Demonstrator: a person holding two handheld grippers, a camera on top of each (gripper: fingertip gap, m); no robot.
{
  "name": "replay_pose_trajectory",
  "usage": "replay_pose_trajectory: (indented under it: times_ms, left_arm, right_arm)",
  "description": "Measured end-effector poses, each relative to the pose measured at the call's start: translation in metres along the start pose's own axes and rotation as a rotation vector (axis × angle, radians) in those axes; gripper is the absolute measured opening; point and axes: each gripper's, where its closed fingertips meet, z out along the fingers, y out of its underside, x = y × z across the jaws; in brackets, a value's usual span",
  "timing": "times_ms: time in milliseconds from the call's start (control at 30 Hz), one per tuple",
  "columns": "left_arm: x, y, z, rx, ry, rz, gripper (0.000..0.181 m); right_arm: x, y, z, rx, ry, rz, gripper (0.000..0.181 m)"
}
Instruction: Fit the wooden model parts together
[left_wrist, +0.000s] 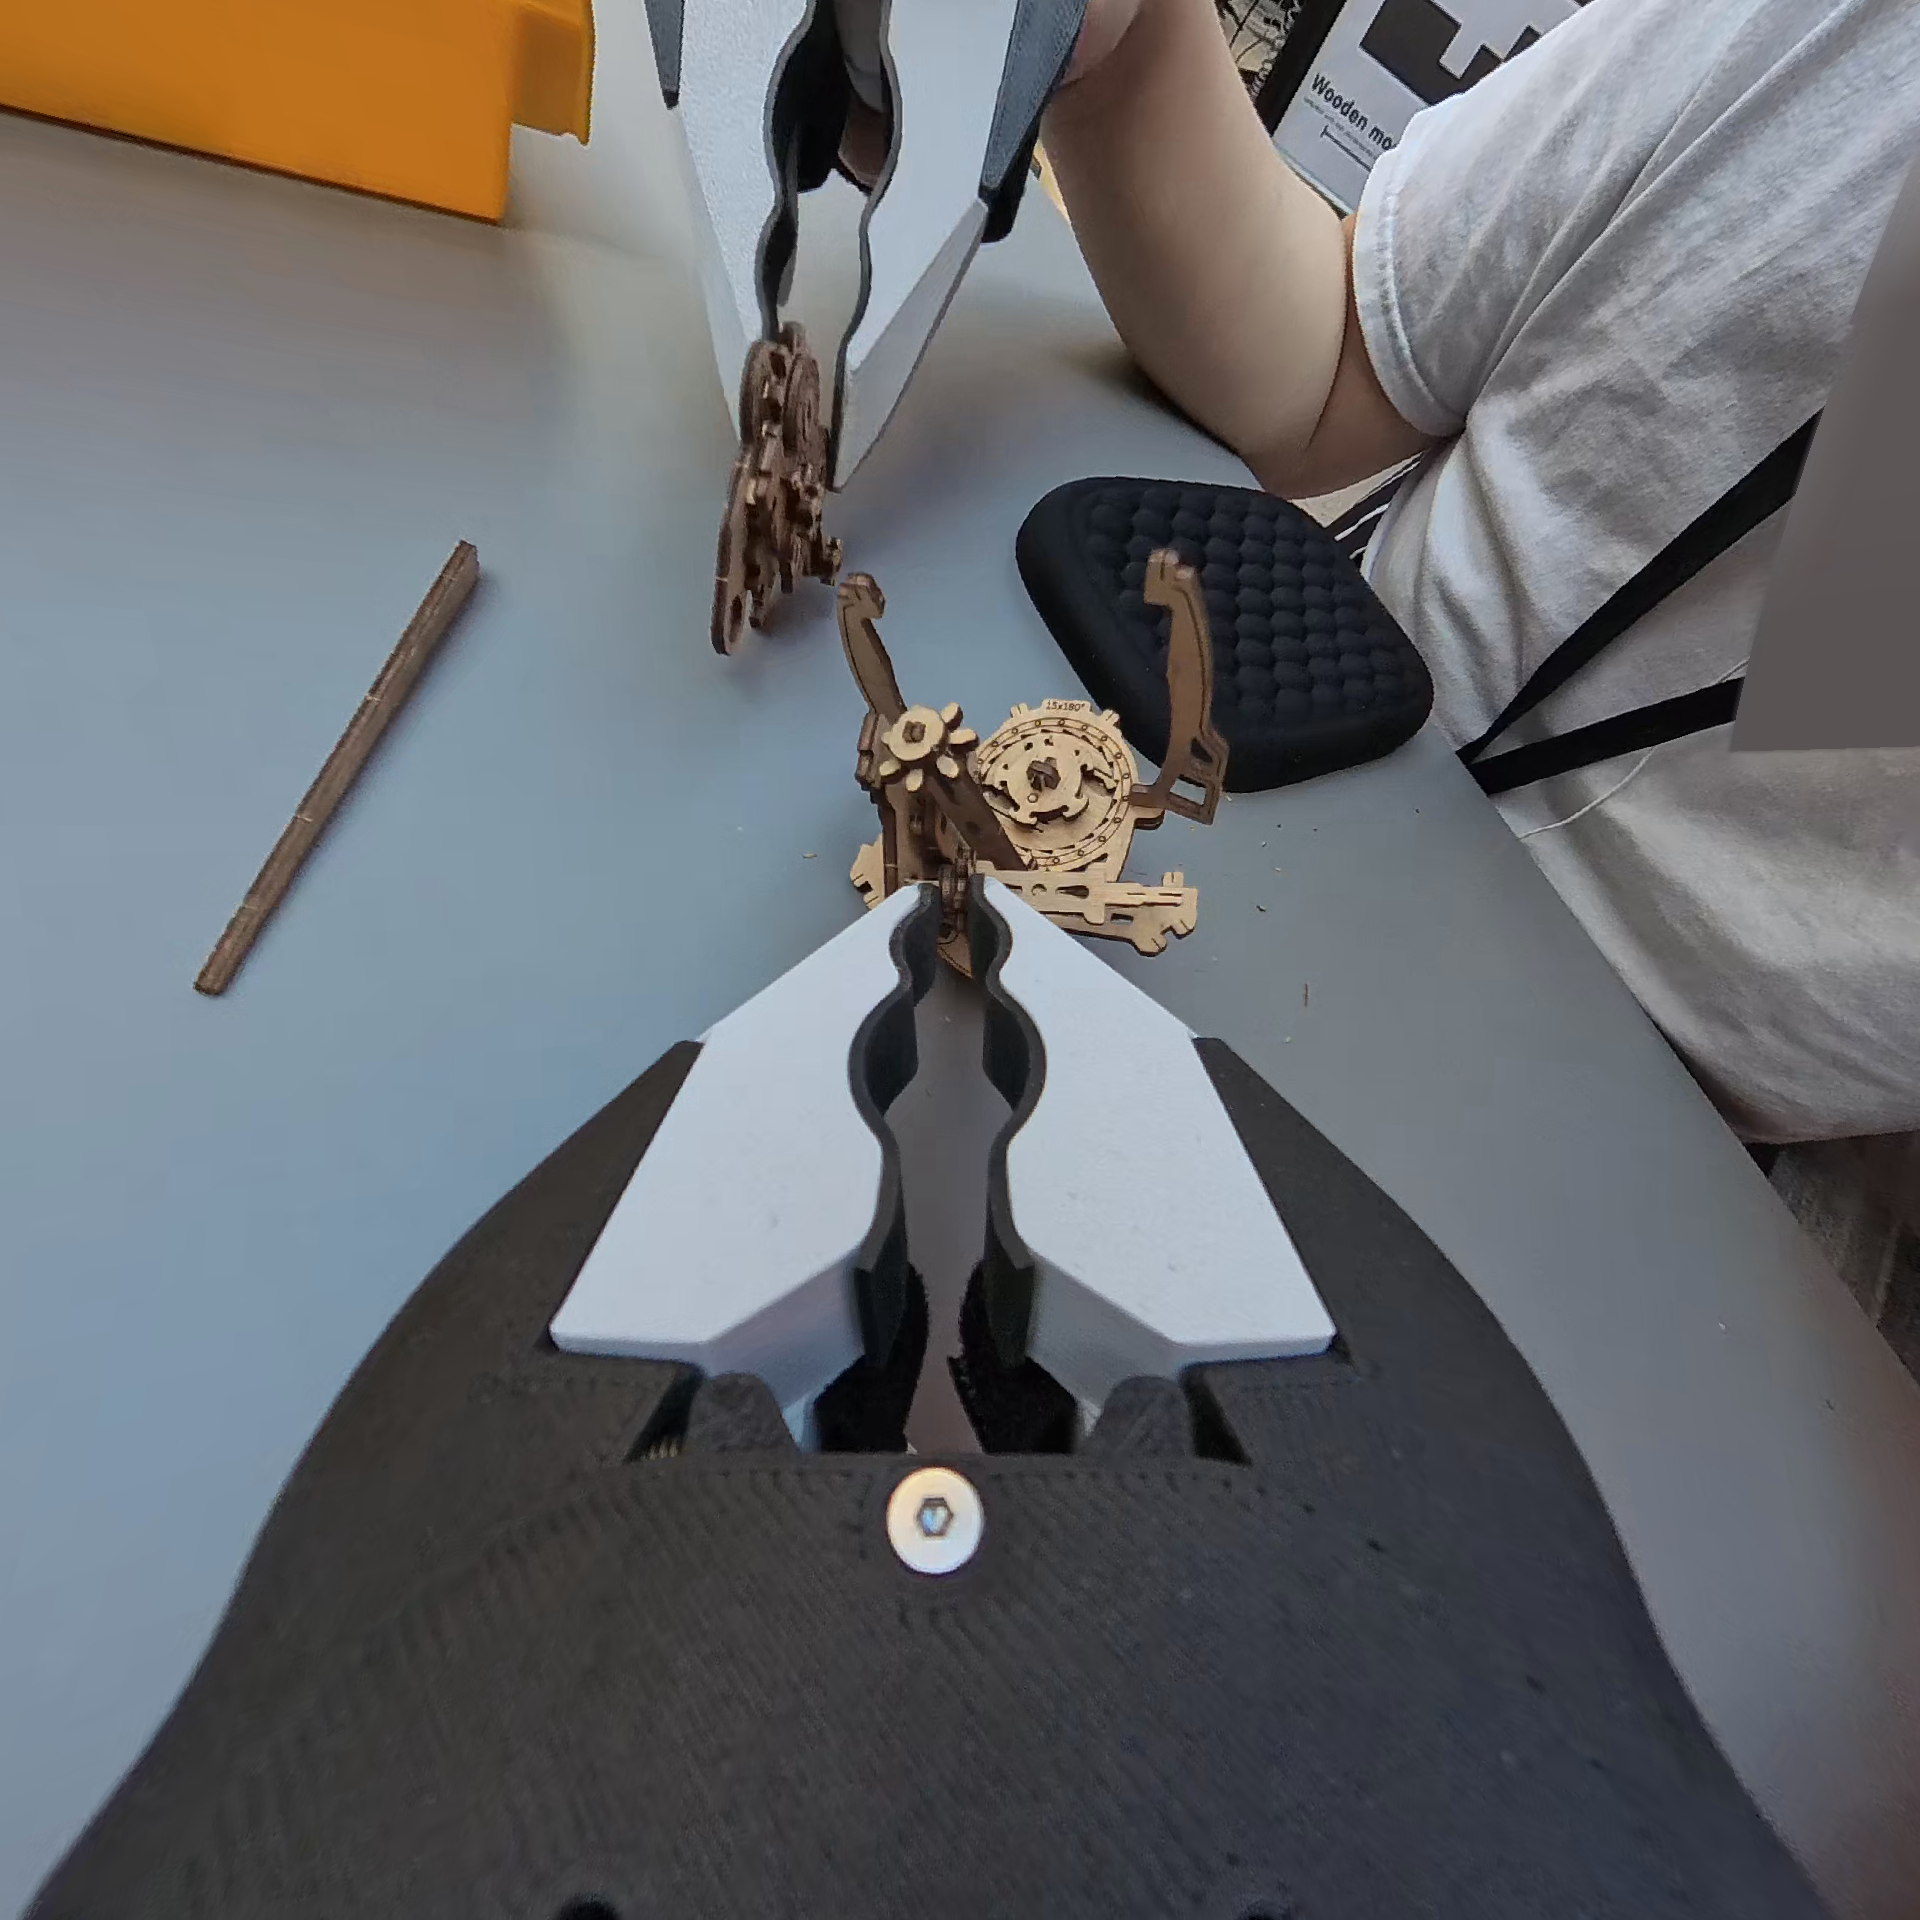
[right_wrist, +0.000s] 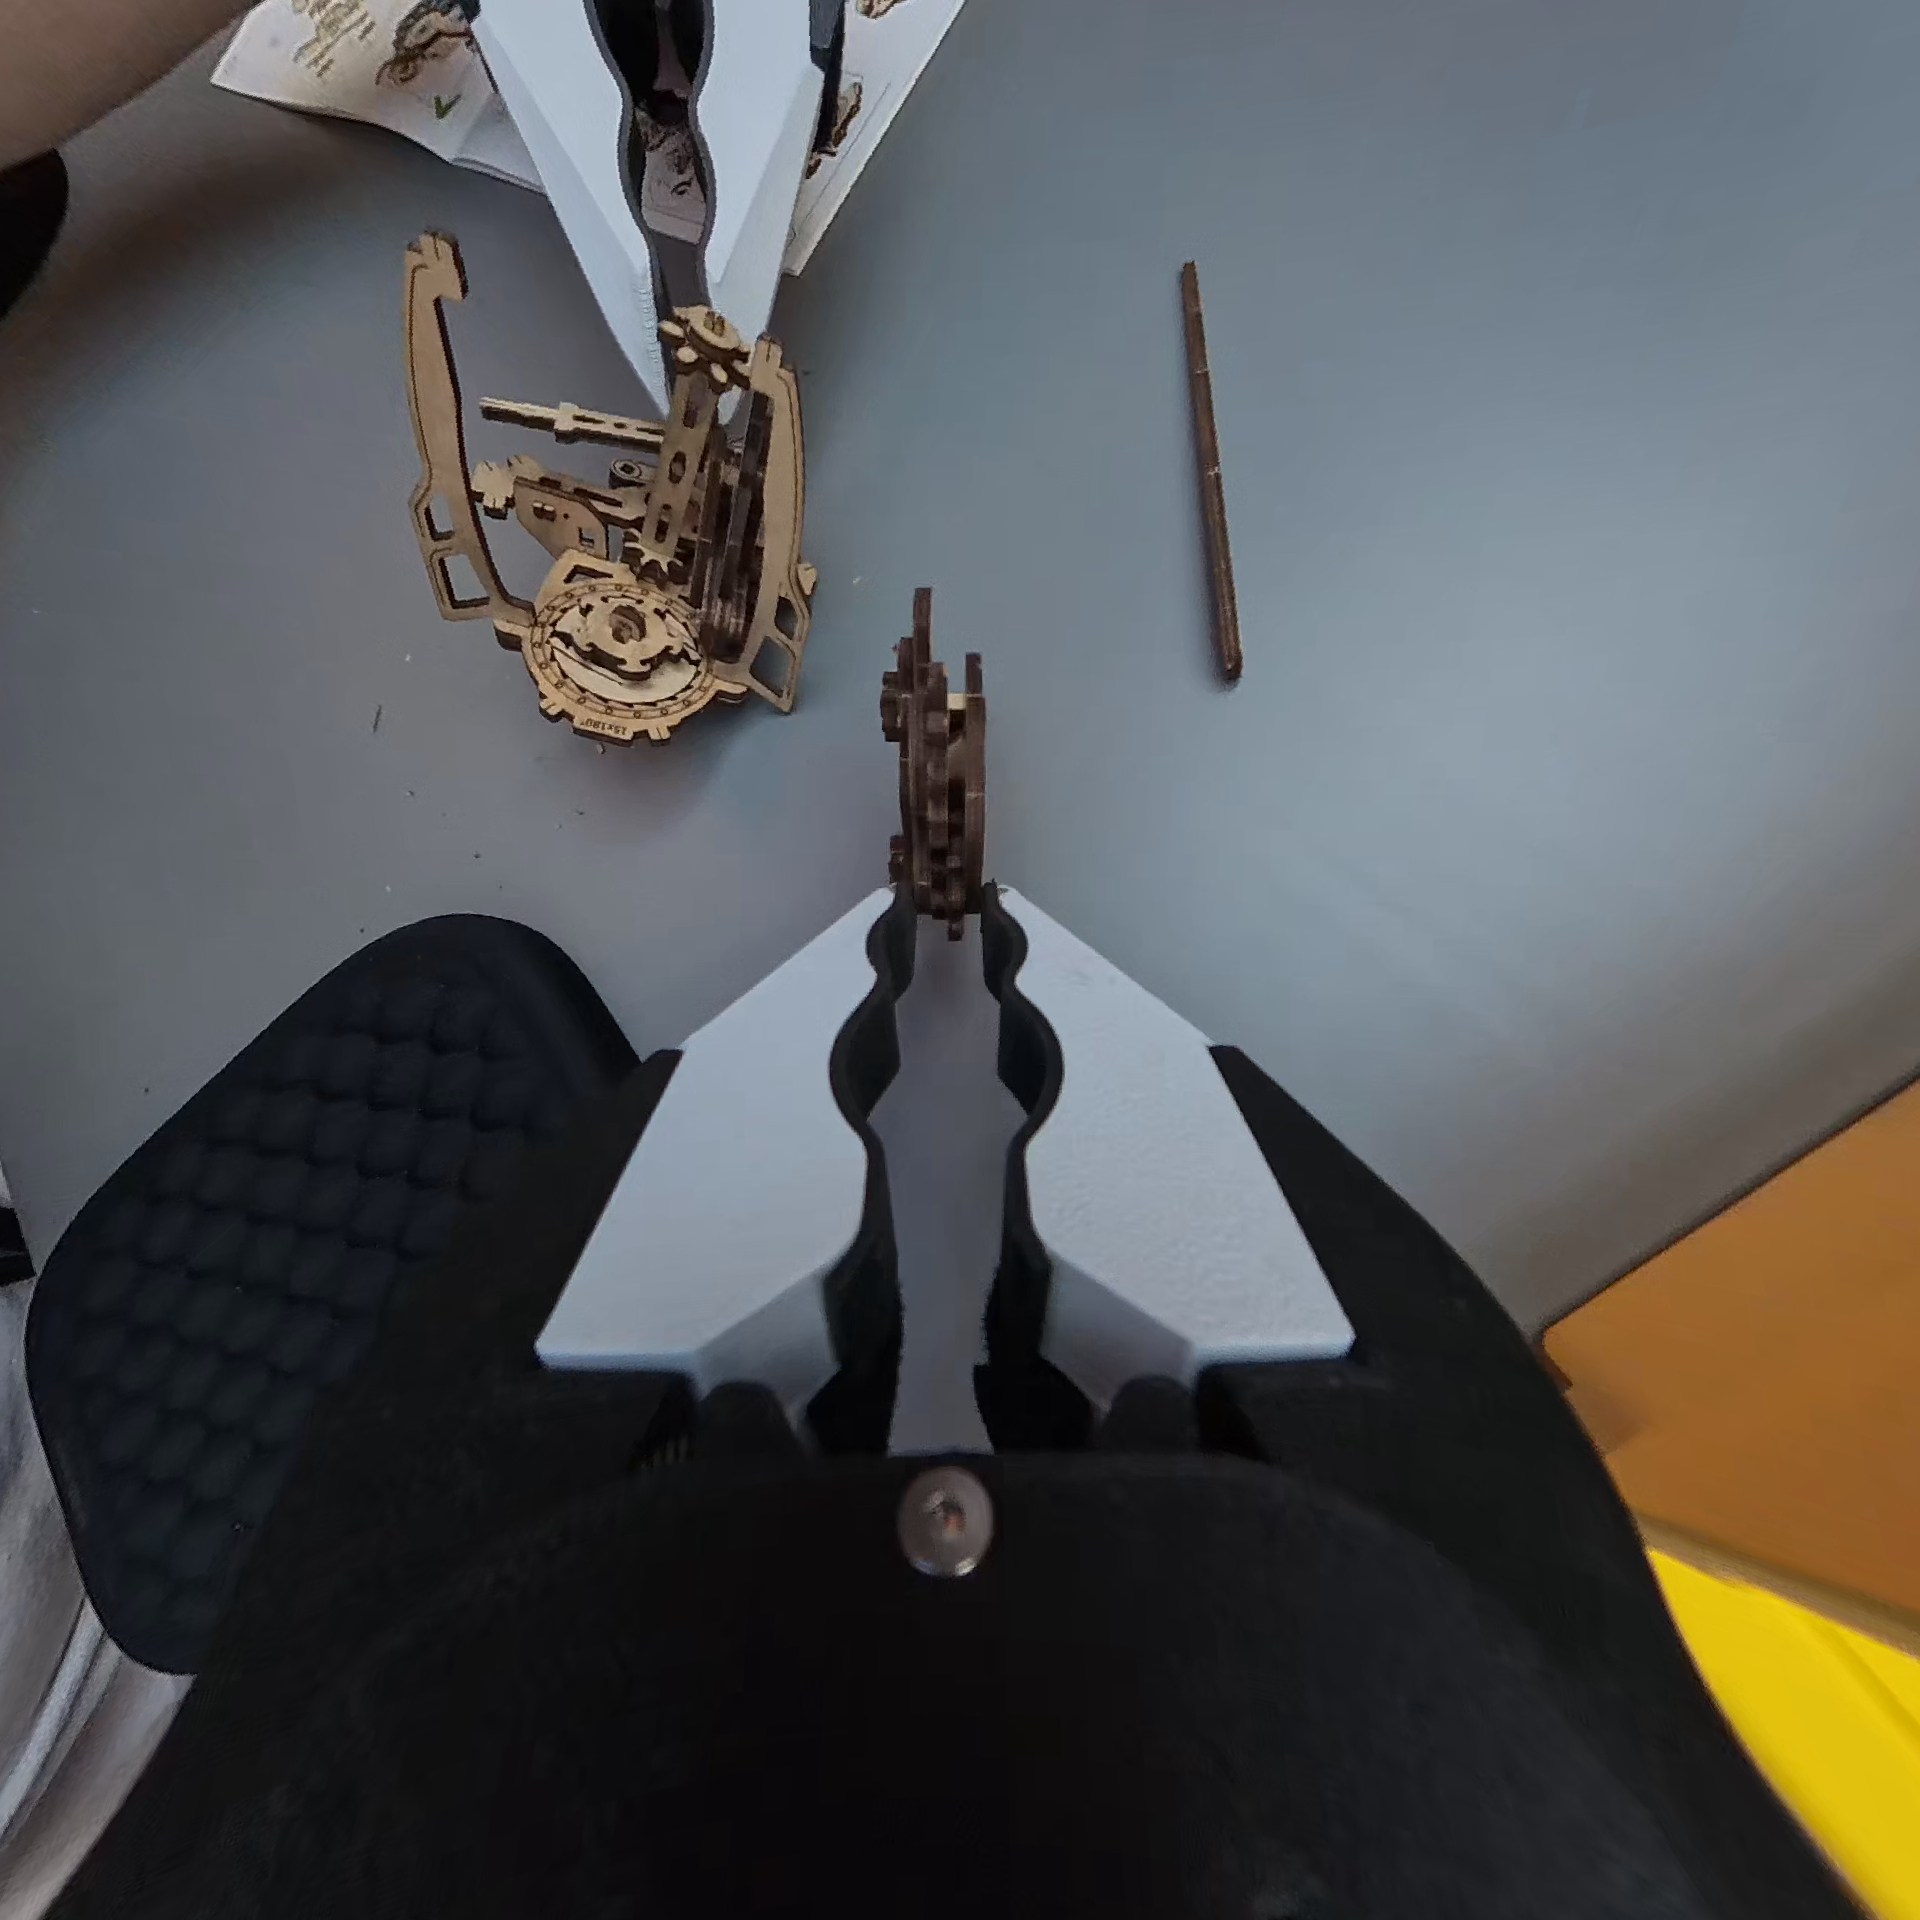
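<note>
A light wooden model frame (left_wrist: 1023, 800) with a gear, a round dial and two curved arms rests on the grey table (left_wrist: 260, 468). My left gripper (left_wrist: 948, 891) is shut on its near edge. The frame also shows in the right wrist view (right_wrist: 623, 540), with the left gripper (right_wrist: 701, 348) on its far side. My right gripper (right_wrist: 940, 902) is shut on a dark wooden gear stack (right_wrist: 935, 769) and holds it edge-on, apart from the frame. In the left wrist view the right gripper (left_wrist: 805, 416) holds the gear stack (left_wrist: 774, 499) just behind and left of the frame.
A thin dark wooden stick (left_wrist: 338, 769) lies on the table, also in the right wrist view (right_wrist: 1210, 468). A black padded cushion (left_wrist: 1226, 634) sits by a person's arm (left_wrist: 1226, 270). An orange bin (left_wrist: 301, 83) stands at the back. Paper sheets (right_wrist: 343, 73) lie beyond the frame.
</note>
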Motion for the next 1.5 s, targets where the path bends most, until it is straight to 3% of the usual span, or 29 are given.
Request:
replay_pose_trajectory:
  times_ms: [67, 333, 400, 467, 533, 667, 833, 1100, 1500]
  left_arm:
    - [-0.002, 0.000, 0.000, -0.002, -0.010, 0.001, 0.003]
    - [-0.003, 0.002, 0.001, -0.016, -0.041, 0.026, 0.003]
    - [-0.003, 0.002, 0.002, -0.020, -0.042, 0.031, 0.003]
    - [-0.003, 0.002, 0.002, -0.022, -0.047, 0.045, 0.003]
    - [-0.003, 0.002, 0.001, -0.023, -0.052, 0.067, 0.003]
    - [-0.003, 0.000, 0.001, -0.013, -0.048, 0.082, 0.003]
    - [-0.004, 0.001, 0.001, -0.028, -0.043, 0.093, 0.003]
    - [-0.007, -0.001, 0.002, -0.030, -0.038, 0.105, 0.003]
    - [-0.001, -0.006, 0.006, -0.029, -0.009, 0.193, 0.003]
  right_arm:
    - [0.006, -0.003, -0.001, 0.008, 0.054, -0.036, 0.028]
    - [-0.001, -0.061, -0.030, 0.280, 0.197, -0.246, 0.030]
    - [-0.020, -0.074, -0.026, 0.316, 0.085, -0.286, 0.035]
    - [-0.036, -0.072, -0.010, 0.230, -0.062, -0.277, 0.049]
    - [-0.038, -0.065, 0.007, 0.116, -0.137, -0.291, 0.058]
    - [-0.034, -0.065, 0.035, 0.028, -0.228, -0.232, 0.066]
    - [-0.045, -0.064, 0.051, -0.055, -0.382, -0.109, 0.049]
    - [-0.048, -0.055, 0.066, -0.158, -0.463, -0.124, 0.019]
    - [-0.056, -0.052, 0.063, -0.119, -0.560, -0.203, 0.017]
